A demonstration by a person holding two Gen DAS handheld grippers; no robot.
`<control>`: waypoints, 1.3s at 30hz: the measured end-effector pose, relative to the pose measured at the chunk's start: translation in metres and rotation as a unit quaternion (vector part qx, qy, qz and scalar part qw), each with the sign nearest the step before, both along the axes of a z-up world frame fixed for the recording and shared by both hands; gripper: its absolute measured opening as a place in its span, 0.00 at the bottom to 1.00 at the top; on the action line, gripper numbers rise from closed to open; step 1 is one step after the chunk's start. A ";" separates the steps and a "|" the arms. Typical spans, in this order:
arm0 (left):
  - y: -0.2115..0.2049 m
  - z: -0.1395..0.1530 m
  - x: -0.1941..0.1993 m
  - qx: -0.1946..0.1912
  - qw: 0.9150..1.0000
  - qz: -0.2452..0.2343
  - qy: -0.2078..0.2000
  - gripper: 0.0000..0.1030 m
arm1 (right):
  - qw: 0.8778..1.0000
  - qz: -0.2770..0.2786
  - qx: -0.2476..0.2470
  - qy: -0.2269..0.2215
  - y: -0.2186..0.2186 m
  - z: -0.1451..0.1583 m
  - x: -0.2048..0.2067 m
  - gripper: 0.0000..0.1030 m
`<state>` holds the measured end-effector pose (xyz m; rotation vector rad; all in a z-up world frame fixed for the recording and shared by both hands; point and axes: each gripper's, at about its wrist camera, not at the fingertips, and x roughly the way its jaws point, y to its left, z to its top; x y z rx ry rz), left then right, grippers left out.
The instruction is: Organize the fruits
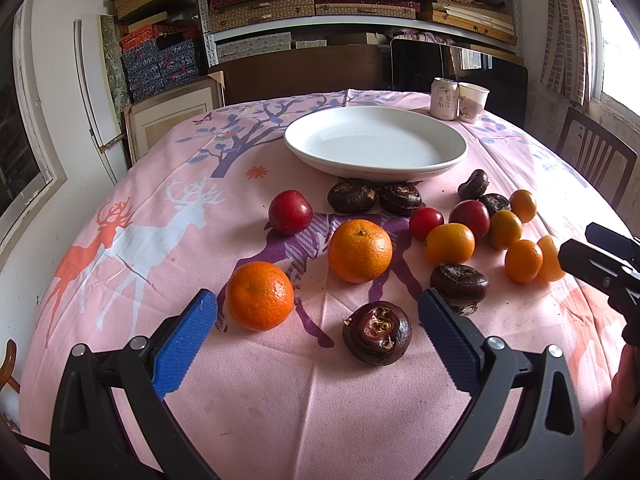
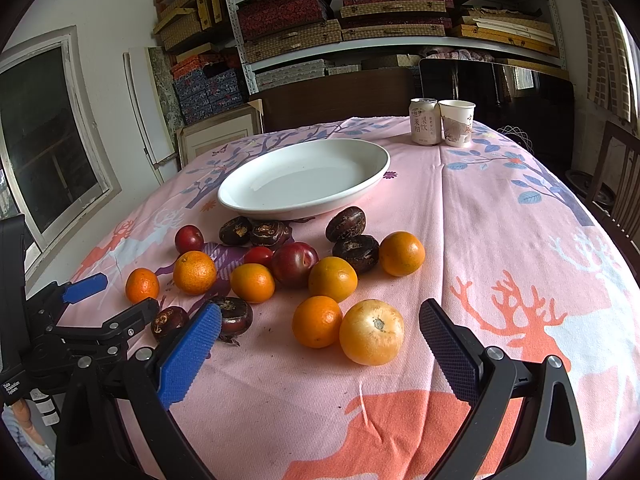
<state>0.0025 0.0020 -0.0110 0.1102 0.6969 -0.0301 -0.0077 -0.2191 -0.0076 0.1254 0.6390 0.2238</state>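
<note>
Fruit lies scattered on a pink tablecloth in front of an empty white plate (image 1: 376,142) (image 2: 304,178). My left gripper (image 1: 318,308) stands open low over the cloth, with an orange (image 1: 260,296) just inside its left finger and a dark water chestnut (image 1: 377,333) between its fingers, neither gripped. A second orange (image 1: 359,251) and a red plum (image 1: 290,212) lie beyond. My right gripper (image 2: 320,324) is open too, with a small orange (image 2: 317,321) and a pale yellow-orange fruit (image 2: 372,332) between its fingers, untouched. Several more oranges, plums and chestnuts cluster behind.
A drink can (image 2: 424,121) and a paper cup (image 2: 457,123) stand at the table's far edge. Shelves of boxes fill the back wall. Wooden chairs (image 1: 596,156) stand at the right. The left gripper (image 2: 86,304) shows at the left of the right wrist view.
</note>
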 end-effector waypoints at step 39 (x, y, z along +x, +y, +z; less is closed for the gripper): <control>0.064 -0.027 0.025 -0.117 0.983 -0.037 0.133 0.96 | 0.991 0.052 -0.093 0.086 -0.036 -0.020 0.009 0.97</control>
